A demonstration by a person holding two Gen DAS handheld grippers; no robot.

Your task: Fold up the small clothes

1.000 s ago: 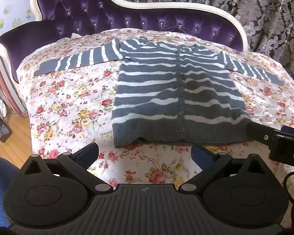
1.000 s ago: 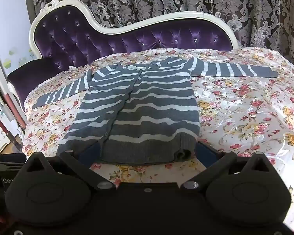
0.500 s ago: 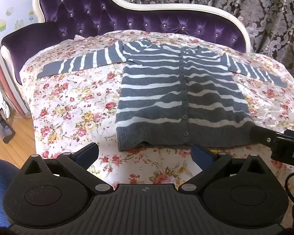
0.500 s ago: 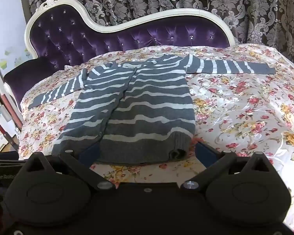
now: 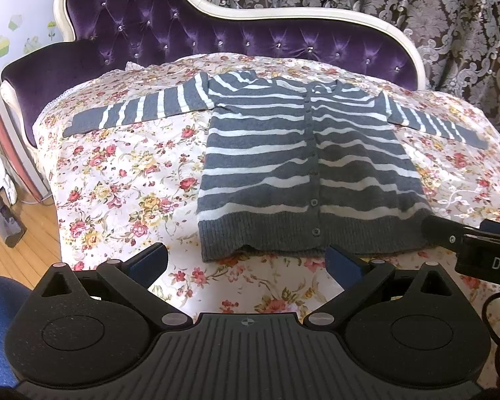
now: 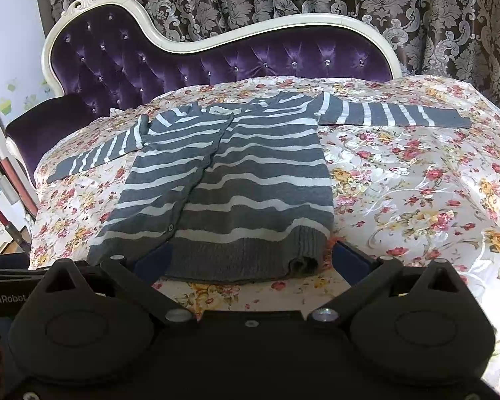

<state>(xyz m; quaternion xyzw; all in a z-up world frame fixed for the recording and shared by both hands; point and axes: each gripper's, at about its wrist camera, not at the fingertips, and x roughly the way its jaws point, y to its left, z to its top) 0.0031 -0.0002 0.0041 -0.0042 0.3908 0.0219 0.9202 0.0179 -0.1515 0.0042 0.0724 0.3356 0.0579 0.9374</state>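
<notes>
1. Cardigan [image 5: 303,166], grey with white stripes: lay spread flat, face up and buttoned, on the floral bedspread [image 5: 123,180], in front of the purple tufted headboard [image 5: 170,30].
2. Looked soft, light and limp, a knit likely to sag and stretch when lifted. Judged not slippery and not fragile, though prone to dragging over the glossy cover.
3. Best taken at the thick ribbed hem [image 6: 250,256] corners or at a sleeve cuff, where the fabric bunches enough to pinch.
4. Pointed collar away towards the headboard, hem nearest the cameras. Body's long axis ran near to far along the button line [image 5: 311,166]; both sleeves stretched straight out sideways, making the widest span left to right.
5. Left gripper [image 5: 246,260]: hung just short of the hem, jaws spread wide, holding nothing.
6. Right gripper [image 6: 251,255]: jaws likewise wide apart and empty, straddling the hem's right corner, contact not certain.
</notes>
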